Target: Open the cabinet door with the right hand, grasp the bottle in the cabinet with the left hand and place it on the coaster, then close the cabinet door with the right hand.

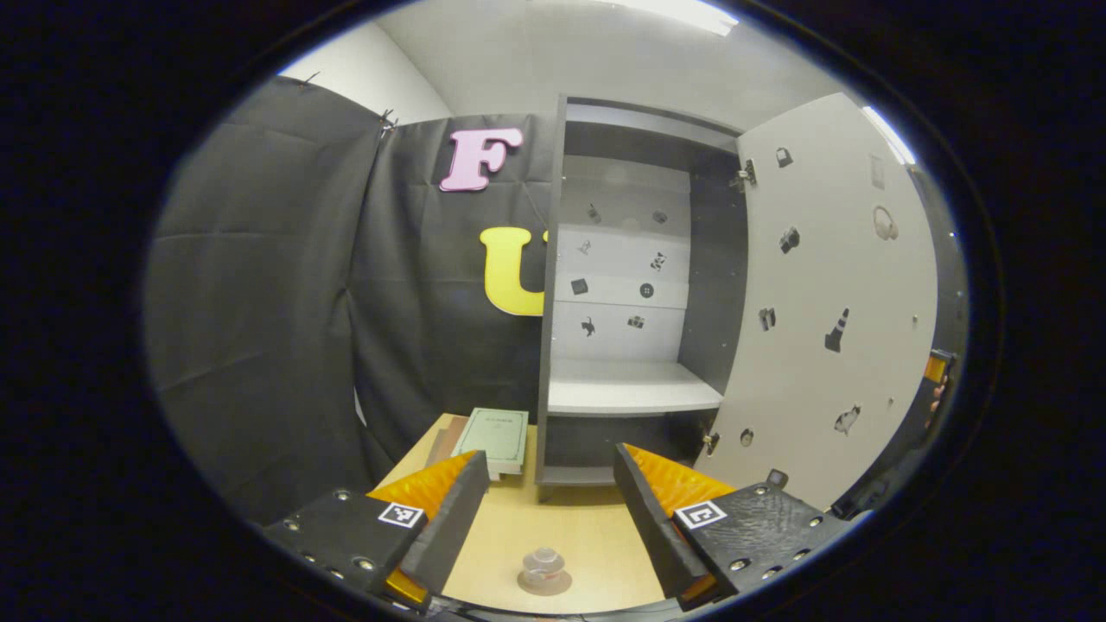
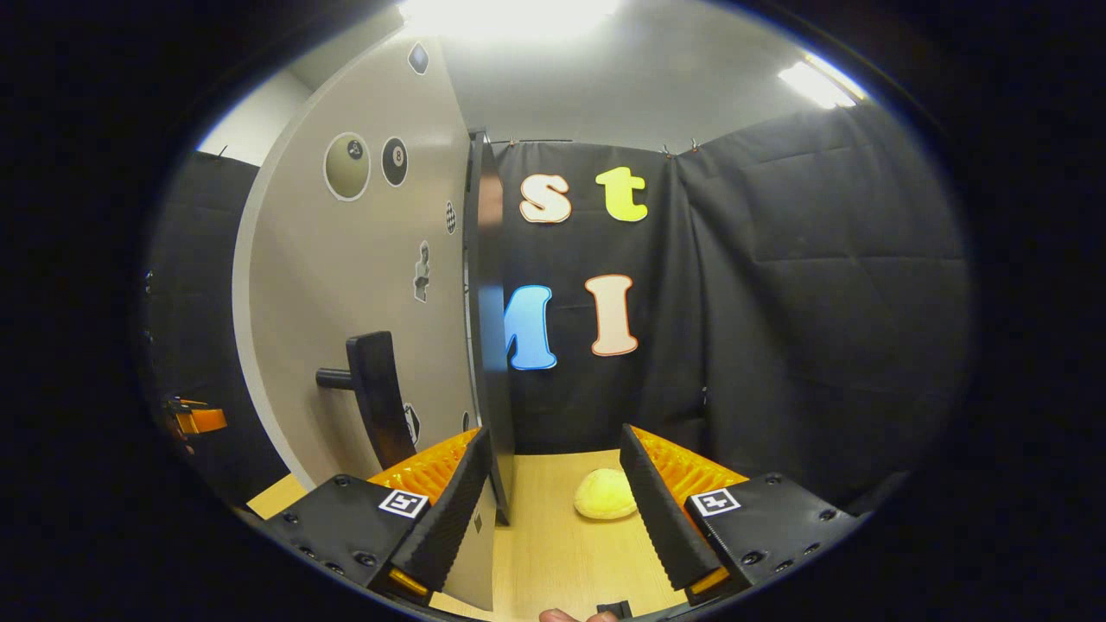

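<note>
The grey cabinet (image 1: pixel 635 387) stands with its shelf bare and its pale door (image 1: pixel 829 302) swung wide to the right. A small clear bottle (image 1: pixel 543 560) stands on a round brown coaster (image 1: pixel 546 585) on the wooden table, low between the fingers of my open left gripper (image 1: pixel 550 453), apart from both pads. In the right gripper view the door (image 2: pixel 363 285) shows its black handle (image 2: pixel 373 397). The door's dark edge (image 2: pixel 486 345) stands just inside the left finger of my open right gripper (image 2: pixel 553 432), with nothing pressed between the fingers.
A green book (image 1: pixel 494 436) lies on the table (image 1: pixel 596 527) left of the cabinet's base. A yellow lump (image 2: pixel 605 494) sits on the table beyond the right gripper. The left gripper's orange part (image 2: pixel 194 419) shows past the door. Black cloth walls close in.
</note>
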Motion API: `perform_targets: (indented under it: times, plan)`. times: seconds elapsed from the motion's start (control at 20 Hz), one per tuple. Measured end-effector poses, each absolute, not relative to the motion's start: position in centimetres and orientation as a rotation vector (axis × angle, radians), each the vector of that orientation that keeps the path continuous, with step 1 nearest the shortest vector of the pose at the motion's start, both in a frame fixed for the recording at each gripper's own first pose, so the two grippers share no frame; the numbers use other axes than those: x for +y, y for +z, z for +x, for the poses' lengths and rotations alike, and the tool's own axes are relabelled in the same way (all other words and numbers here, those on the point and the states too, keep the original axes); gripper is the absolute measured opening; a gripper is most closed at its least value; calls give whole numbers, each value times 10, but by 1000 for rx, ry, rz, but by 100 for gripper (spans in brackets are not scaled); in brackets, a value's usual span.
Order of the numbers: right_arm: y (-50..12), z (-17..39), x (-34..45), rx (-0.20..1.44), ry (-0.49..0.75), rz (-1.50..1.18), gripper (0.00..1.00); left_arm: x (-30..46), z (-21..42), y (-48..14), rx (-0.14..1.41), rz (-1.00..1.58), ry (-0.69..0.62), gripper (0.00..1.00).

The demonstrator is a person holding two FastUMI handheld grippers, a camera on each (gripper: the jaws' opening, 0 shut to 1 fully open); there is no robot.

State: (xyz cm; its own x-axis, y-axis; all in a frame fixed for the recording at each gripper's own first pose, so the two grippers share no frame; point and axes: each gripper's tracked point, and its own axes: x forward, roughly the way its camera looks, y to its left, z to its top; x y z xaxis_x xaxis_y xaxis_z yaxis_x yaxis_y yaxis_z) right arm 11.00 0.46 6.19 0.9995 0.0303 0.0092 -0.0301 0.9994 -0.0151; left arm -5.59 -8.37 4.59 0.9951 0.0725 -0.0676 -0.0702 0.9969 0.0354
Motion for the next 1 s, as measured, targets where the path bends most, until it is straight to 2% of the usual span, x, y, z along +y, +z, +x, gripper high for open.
perform_targets:
  times: [0.05, 0.15, 0.2, 0.25, 0.3, 0.35, 1.0]
  plan:
    - [61, 108, 4, -4, 10, -10, 94, -80, -55, 45, 67, 41, 61, 87]
    - [62, 106, 9, 4, -5, -5, 94, -69, -53, 43, 65, 37, 53, 89]
    - [66, 108, 13, -3, -7, -13, 89, -65, -52, 44, 63, 27, 44, 89]
    - [68, 107, 18, -6, -11, -33, 89, -61, -50, 43, 61, 20, 38, 89]
    - [67, 107, 24, 1, -13, -39, 94, -54, -49, 44, 58, 17, 37, 87]
    - [65, 105, 31, 3, -10, -29, 93, -48, -49, 44, 57, 18, 36, 87]
    - [61, 101, 146, 14, 97, -2, 94, 20, -36, 42, 39, 29, 22, 87]
